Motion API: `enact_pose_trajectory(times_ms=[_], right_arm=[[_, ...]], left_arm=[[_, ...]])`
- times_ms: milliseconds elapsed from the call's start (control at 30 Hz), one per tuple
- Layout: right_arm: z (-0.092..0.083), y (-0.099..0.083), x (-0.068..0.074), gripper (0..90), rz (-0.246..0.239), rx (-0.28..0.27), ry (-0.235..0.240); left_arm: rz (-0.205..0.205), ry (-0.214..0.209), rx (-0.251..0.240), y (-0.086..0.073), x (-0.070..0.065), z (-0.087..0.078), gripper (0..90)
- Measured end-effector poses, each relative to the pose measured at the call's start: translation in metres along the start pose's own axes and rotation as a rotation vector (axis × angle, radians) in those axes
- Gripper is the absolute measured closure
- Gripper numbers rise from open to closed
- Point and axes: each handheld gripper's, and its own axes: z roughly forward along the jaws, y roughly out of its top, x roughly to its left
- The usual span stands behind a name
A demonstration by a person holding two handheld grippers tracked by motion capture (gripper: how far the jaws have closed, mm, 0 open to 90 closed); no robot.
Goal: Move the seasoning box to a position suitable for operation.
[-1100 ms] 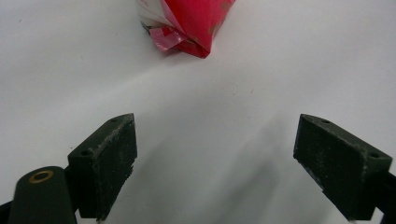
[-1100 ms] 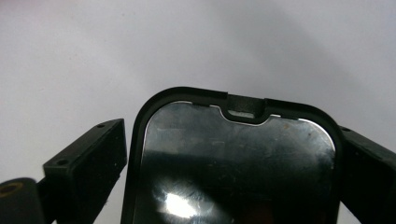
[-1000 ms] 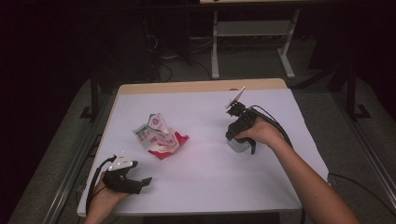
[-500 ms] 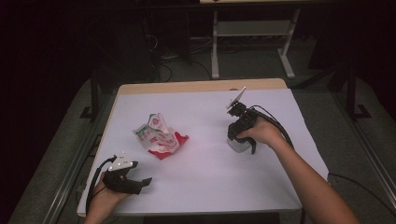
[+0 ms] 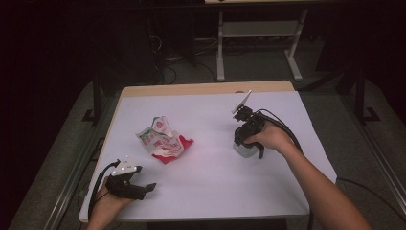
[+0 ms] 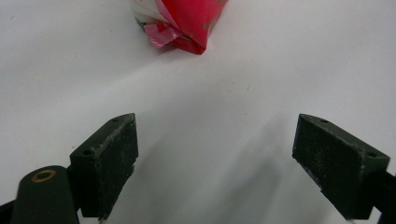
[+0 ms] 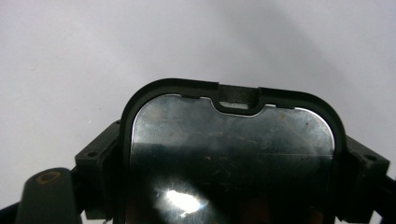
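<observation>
bench [image 5: 210,191]: white top, wood strip along the far edge; we see it in the centre of the high view.
wrapper [image 5: 163,140]: crumpled red, white and green packet lying on the bench, left of centre in the high view; in the left gripper view its red end [image 6: 187,21] sits at the top edge.
left gripper [image 5: 146,188]: lower left of the high view, held by the left hand [image 5: 107,203] near the bench's front edge.
left fingers [image 6: 109,163]: wide apart, nothing between them; we see bare bench in the gap.
wrapper vs left fingers: ahead of them, well apart, no contact.
right gripper [image 5: 245,143]: right of centre in the high view, held by the right hand [image 5: 270,136], pointing down at the bench.
container [image 7: 233,154]: black-rimmed thing with a shiny lid and a small tab at its top edge; in the high view a pale thing [image 5: 245,149] shows under the hand, we can't tell more there.
right fingers [image 7: 100,154]: clamped on the container, one on each side of its rim.
wrapper vs right fingers: well apart, wrapper off to the left in the high view.
</observation>
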Motion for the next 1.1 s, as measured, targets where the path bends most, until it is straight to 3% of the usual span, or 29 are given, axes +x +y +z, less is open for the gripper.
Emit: enact_pose_trajectory(times_ms=[200,400,433,833,1100], right_arm=[[-0.011,-0.006,0.003,15.2,-0.011,-0.021,0.003],[-0.02,-0.013,0.013,15.2,-0.059,-0.039,0.031],[-0.023,-0.015,0.019,15.2,-0.1,-0.037,0.034],[-0.03,-0.026,0.047,15.2,-0.21,-0.062,0.092],[-0.027,-0.031,0.067,15.2,-0.302,-0.052,0.112]], left_arm=[[0.004,0.001,0.0,0.001,-0.001,0.0,13.9],[0.002,-0.004,-0.001,0.0,-0.002,0.001,14.0],[0.002,-0.005,0.002,0.001,-0.002,0.001,14.0],[0.018,-0.004,0.004,0.001,-0.002,0.002,14.0],[0.0,-0.002,-0.004,0.0,-0.002,0.001,14.0]])
